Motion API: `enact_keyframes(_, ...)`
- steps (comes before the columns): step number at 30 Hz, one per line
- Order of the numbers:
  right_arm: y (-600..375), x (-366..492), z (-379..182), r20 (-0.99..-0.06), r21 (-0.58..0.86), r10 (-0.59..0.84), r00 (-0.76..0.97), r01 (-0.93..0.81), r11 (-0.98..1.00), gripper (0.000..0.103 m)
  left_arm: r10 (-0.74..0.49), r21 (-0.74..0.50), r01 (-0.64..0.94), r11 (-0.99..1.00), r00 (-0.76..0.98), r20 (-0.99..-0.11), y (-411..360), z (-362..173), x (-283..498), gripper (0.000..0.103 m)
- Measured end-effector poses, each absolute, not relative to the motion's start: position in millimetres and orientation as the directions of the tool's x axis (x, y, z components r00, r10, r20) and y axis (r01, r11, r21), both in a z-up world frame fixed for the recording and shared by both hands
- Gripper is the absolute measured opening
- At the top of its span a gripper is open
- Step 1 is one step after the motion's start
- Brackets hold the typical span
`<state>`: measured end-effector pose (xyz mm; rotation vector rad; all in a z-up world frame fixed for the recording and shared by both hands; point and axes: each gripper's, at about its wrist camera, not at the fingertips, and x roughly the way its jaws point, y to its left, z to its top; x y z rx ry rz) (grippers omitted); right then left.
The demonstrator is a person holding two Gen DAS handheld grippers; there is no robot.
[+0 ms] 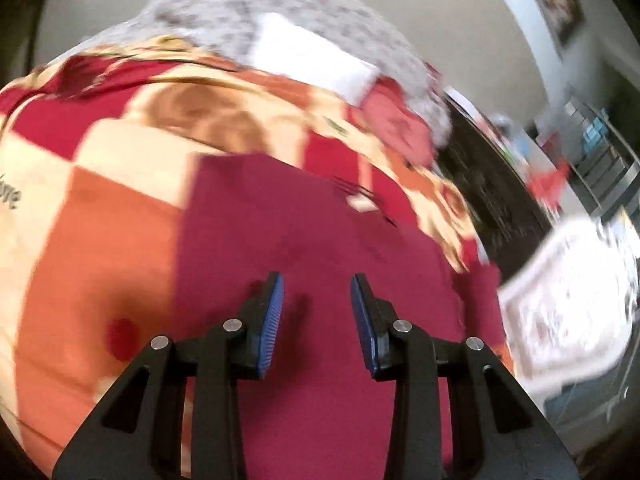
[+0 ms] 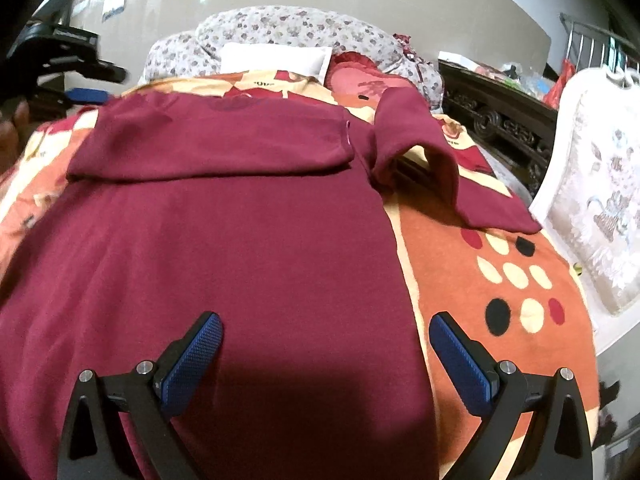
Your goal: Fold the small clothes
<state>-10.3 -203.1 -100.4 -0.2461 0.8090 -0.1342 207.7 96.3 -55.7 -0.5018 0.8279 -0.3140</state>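
Patterned bedspread (image 2: 500, 280) — maroon garment (image 2: 240, 240) spread, sleeve folded.

Legible text is scant. On the patterned blanket (image 1: 120, 216), near its left edge in the left wrist view, dark letters ending in "ve" show, the rest cut off. Near the blanket's far edge in the right wrist view a small print (image 2: 264, 83) stands, too blurred to read.
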Motion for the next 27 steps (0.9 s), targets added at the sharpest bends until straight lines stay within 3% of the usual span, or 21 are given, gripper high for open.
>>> enact_keyframes(7,-208.8,-9.4,-100.1,-0.71,-0.239,-0.19,0.678,0.022,0.971,0.103,-0.35,-0.45,-0.081,0.89,0.511,-0.785,95.2,-111.1,271.6,0.032)
enact_keyframes(11,-220.4,-1.8,-83.0,-0.736,-0.143,-0.115,0.668,0.013,0.99,0.103,-0.339,-0.422,-0.024,0.906,0.556,-0.759,85.7,-102.3,249.8,0.033)
enact_keyframes(15,-231.5,34.2,-33.9,-0.632,-0.073,-0.055,0.773,0.011,0.997,0.103,-0.377,-0.462,0.02,0.887,0.61,-0.697,91.7,-91.6,219.9,0.035)
enact_keyframes(20,-202.3,121.6,-43.0,-0.693,-0.068,0.09,0.716,-0.189,0.98,0.103,-0.411,-0.555,-0.056,0.83,0.612,-0.676,98.5,-108.1,192.6,0.035)
enact_keyframes(22,-194.7,148.0,-64.1,-0.765,-0.01,0.183,0.618,-0.296,0.955,0.103,-0.403,-0.541,-0.045,0.84,0.616,-0.677,92.5,-110.6,183.2,0.035)
enact_keyframes(25,-208.0,170.7,-102.6,-0.838,0.005,0.143,0.526,-0.255,0.967,0.103,-0.399,-0.517,-0.044,0.855,0.581,-0.709,80.7,-123.2,188.6,0.035)
enact_keyframes(27,-209.6,164.2,-105.3,-0.81,-0.019,0.133,0.57,-0.253,0.967,0.103,-0.409,-0.531,-0.058,0.846,0.569,-0.714,81.2,-131.7,192.0,0.035)
